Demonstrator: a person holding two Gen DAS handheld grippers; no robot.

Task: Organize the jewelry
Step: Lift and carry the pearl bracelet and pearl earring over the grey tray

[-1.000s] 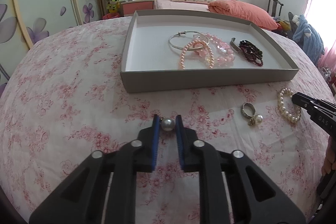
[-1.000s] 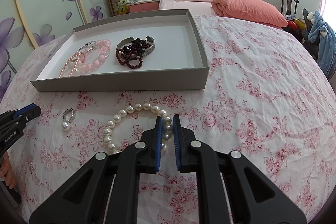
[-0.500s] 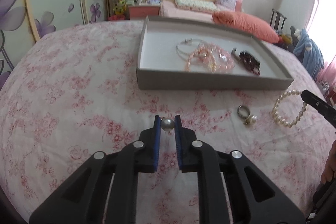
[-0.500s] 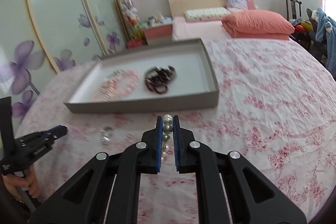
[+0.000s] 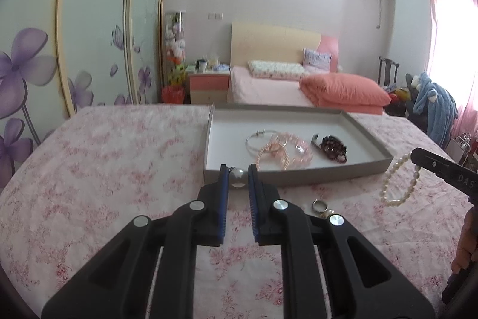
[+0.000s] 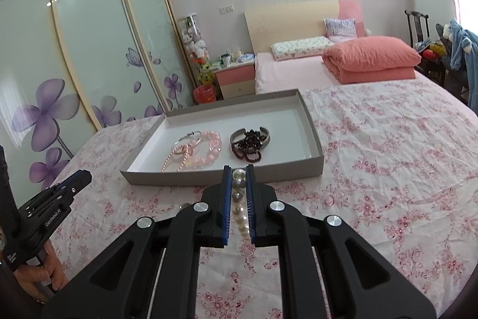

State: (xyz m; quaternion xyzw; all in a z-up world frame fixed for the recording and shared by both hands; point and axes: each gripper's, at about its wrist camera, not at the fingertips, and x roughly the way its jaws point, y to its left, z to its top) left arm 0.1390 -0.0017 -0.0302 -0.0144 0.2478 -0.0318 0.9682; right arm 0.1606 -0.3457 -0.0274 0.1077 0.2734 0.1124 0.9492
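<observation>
- Both grippers have risen off the bedspread (image 5: 119, 169), carrying jewelry.
- Left gripper (image 5: 238, 174) pinches a pearl earring (image 5: 238, 177); right gripper (image 6: 238, 178) clamps the pearl bracelet (image 6: 239, 193).
- Next, judging: carry both over the tray (image 6: 310, 136), centre frame, then release.

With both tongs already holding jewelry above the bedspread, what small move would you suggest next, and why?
Probably carry the right tongs forward over the tray rim. They grip the pearl bracelet, which hangs clear of the bedspread, and the tray floor right of the dark beads is bare.
</observation>
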